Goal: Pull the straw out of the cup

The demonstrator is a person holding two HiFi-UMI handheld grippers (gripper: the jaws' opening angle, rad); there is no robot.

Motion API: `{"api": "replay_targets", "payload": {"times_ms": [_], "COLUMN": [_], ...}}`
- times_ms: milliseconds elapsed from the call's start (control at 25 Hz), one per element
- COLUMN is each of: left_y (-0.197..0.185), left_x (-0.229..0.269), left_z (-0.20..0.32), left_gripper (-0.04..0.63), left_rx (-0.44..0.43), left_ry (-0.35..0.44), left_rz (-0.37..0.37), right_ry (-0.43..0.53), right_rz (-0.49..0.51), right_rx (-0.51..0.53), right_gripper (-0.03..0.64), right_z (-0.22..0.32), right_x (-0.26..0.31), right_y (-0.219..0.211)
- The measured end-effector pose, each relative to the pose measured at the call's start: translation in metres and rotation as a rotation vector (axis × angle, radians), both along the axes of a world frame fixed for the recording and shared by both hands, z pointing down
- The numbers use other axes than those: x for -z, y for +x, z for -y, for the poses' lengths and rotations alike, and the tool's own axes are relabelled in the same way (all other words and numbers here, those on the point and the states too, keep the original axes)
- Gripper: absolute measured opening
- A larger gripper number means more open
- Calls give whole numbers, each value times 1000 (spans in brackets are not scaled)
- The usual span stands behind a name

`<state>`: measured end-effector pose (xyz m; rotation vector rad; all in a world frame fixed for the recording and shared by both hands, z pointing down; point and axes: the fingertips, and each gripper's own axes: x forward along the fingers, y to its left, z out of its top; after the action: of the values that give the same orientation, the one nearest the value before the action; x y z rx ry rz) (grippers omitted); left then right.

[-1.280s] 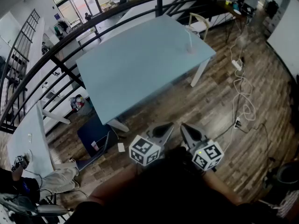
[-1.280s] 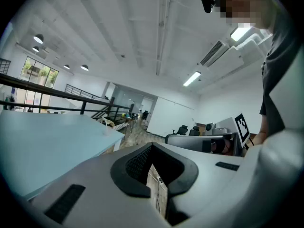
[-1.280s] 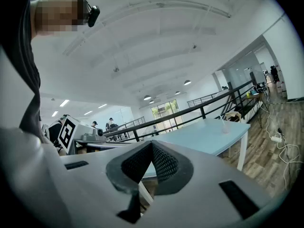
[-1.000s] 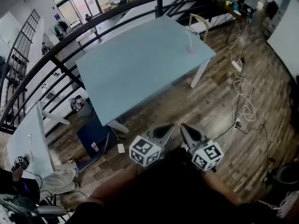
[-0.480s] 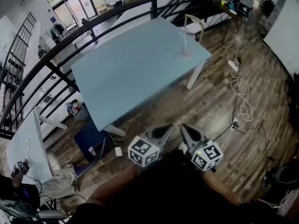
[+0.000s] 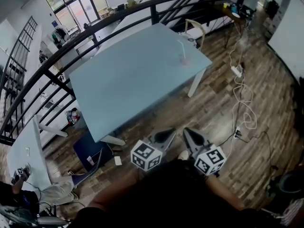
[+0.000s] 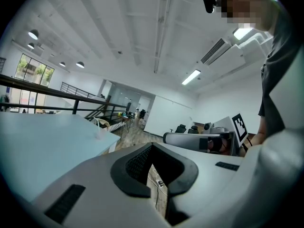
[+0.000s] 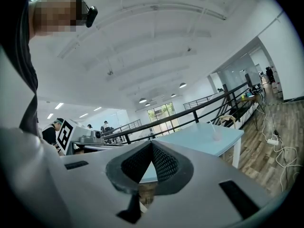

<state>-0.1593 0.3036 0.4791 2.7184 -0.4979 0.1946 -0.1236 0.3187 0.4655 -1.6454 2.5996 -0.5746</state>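
Grey-bodied with black pads, the left gripper (image 6: 169,132) was clenched, its jaws meeting at the tips with nothing between them. The right gripper (image 6: 186,130) sat just beside it, closed in the same way and also empty. Each carried its marker cube at the rear. Both were held low, close to the person's body, over the wood floor (image 6: 223,113). They pointed towards the table (image 6: 133,80) and were well apart from it. That pale blue table stood on white legs. Near its far right corner stood the cup (image 6: 185,61), small and clear, far from either gripper. The straw (image 6: 180,47) was in the cup, tilted a little, with its top rising above the rim. In the gripper views the cup showed only as a small pale shape at the table's edge. A black railing (image 6: 102,23) curved round behind the table. A pale chair (image 6: 195,25) stood past the far corner, and a white cable (image 6: 241,91) trailed over the floor to the right.
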Motion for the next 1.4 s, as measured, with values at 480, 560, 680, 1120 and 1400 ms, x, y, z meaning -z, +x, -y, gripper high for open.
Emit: {"api": "replay_targets", "payload": {"times_ms": [480, 560, 680, 1120, 1400], "left_y": [113, 128, 148, 194, 211], "left_x": [12, 12, 12, 6, 3], "left_z": [42, 47, 52, 74, 108], "left_gripper": [11, 11, 11, 11, 11], "left_rx": [28, 39, 56, 41, 4], "left_ry": [19, 20, 16, 11, 2], "left_rz": [4, 3, -2, 26, 21], "right_ry": [18, 18, 9, -28, -24], "right_rz": [9, 13, 16, 68, 61], "right_rx": [60, 66, 75, 71, 45], "right_gripper": [12, 12, 12, 12, 12], "right_z": [44, 50, 55, 78, 109], "right_x": [10, 10, 7, -5, -5], "right_y": [103, 119, 141, 183, 199]}}
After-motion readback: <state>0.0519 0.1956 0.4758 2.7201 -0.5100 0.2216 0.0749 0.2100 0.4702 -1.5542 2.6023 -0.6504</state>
